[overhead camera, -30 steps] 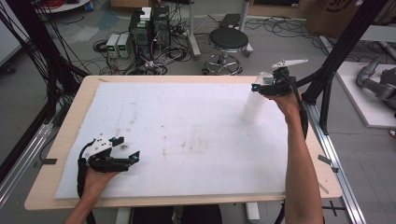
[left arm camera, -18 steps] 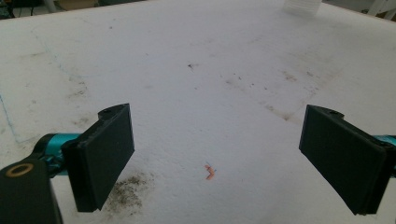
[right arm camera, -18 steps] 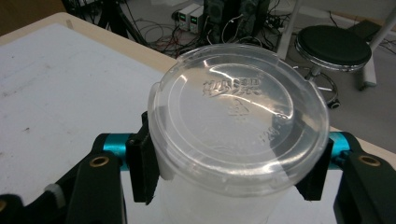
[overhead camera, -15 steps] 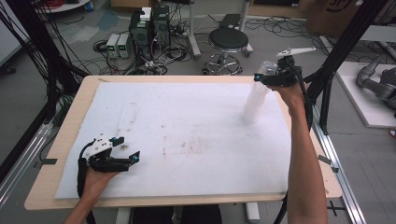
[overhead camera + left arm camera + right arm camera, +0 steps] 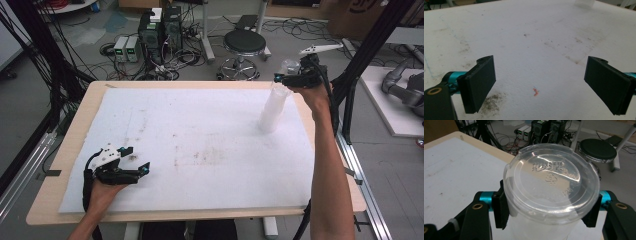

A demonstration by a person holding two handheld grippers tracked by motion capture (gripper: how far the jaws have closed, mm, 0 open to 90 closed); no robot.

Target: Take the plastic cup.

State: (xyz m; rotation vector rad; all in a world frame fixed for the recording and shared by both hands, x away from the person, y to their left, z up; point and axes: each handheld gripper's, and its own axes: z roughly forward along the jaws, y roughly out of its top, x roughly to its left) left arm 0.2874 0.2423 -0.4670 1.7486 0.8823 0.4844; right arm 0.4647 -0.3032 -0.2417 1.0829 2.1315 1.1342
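Cup: a clear plastic cup (image 5: 551, 192) with a lid sat gripped at the top of a stack of cups (image 5: 272, 112); in the high view the stack stood near the far right corner of the white mat (image 5: 200, 145) on the bench (image 5: 75, 130).
Right tool: the right tool (image 5: 287, 77) was clenched on the cup, its black jaws pressing the wall on both sides just under the rim; its jaws had just been closing, with the cup between them.
Left tool: the left tool (image 5: 539, 82) lay released on the mat near its front left corner, well apart from the stack, jaws wide with nothing between them.
Risk, crushing: the thin wall would likely buckle if the squeeze tightened, and the lid could pop off.
Risk, sticking: nested cups tend to cling, so lifting one might drag the next along or tip the stack, since nothing held its base.
Risk, slipping: a grip on smooth plastic so close to the rim could let the cup slide out and drop to the mat.
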